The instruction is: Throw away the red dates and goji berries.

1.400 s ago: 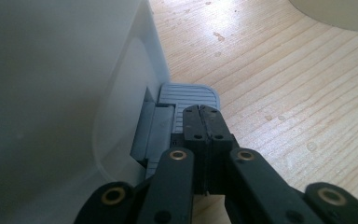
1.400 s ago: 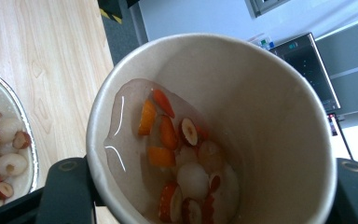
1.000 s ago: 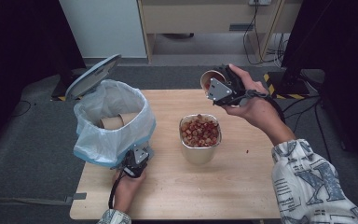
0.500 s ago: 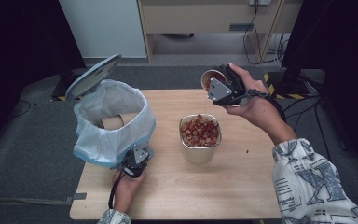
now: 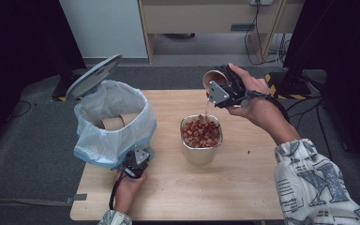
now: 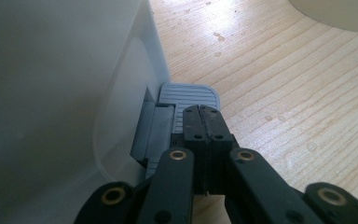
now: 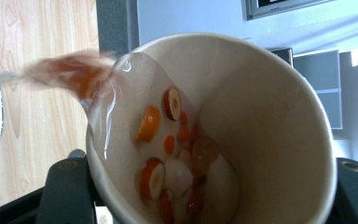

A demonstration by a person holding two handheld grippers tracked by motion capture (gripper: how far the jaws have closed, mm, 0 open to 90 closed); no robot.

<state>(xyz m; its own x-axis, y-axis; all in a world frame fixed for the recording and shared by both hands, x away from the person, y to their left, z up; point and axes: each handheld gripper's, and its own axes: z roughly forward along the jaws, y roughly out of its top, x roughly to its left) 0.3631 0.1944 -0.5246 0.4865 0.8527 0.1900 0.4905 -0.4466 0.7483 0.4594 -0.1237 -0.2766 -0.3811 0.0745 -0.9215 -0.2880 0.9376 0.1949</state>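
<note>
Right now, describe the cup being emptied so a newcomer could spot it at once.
Start at the light wooden table, then its centre, where a square metal container holds reddish fruit pieces. Just above and behind it, the right hand-held gripper holds a tan paper cup tipped over, its contents streaming down. Unlike the paper cups lying in the white-bagged bin at the left, it is held in the air and pouring.

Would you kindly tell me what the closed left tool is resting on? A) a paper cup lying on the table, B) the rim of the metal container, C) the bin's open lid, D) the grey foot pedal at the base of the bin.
D: in the left gripper view the shut left tool rests on the ribbed grey pedal at the foot of the bin.
</note>
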